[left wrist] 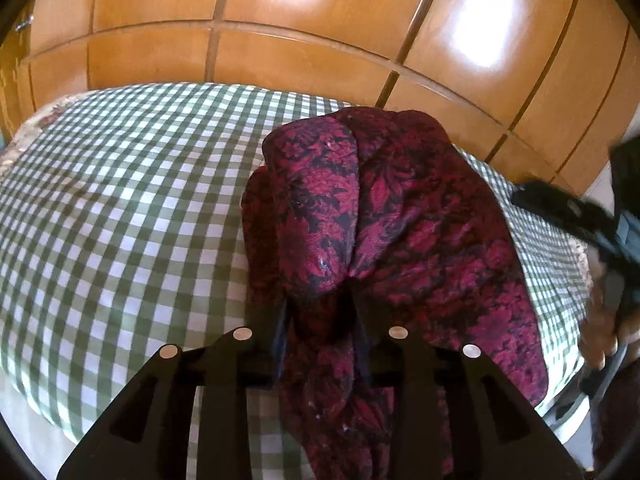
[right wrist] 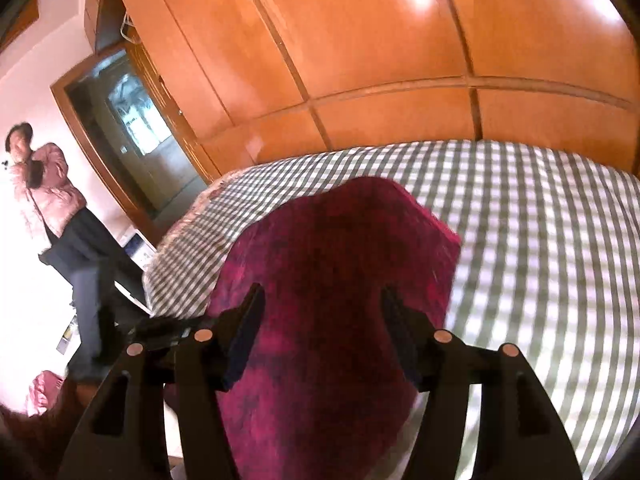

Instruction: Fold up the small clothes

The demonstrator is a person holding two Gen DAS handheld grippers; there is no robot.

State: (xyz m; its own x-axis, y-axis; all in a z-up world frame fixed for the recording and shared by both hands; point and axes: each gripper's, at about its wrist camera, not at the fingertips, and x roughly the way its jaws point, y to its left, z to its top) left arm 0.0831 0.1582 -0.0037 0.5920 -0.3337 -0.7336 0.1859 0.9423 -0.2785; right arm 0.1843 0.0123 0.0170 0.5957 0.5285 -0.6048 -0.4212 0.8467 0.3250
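The left gripper (left wrist: 320,304) has its jaws pinched tight on a bunched fold of the dark red, floral-patterned knit garment (left wrist: 372,216), while the right gripper (right wrist: 322,334) hangs with jaws spread wide around the same cloth, gripping nothing. The garment lies heaped near the edge of the bed with the green-and-white checked sheet (left wrist: 120,200); the step likely calls for spreading it flat before creasing. Beyond stands the glossy wooden wardrobe (left wrist: 320,20).

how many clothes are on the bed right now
1: a dark red floral-patterned garment bunched on the green-and-white checked bedspread, pinched at its near edge by the left gripper. The right gripper hovers open over it. More could lie out of view.
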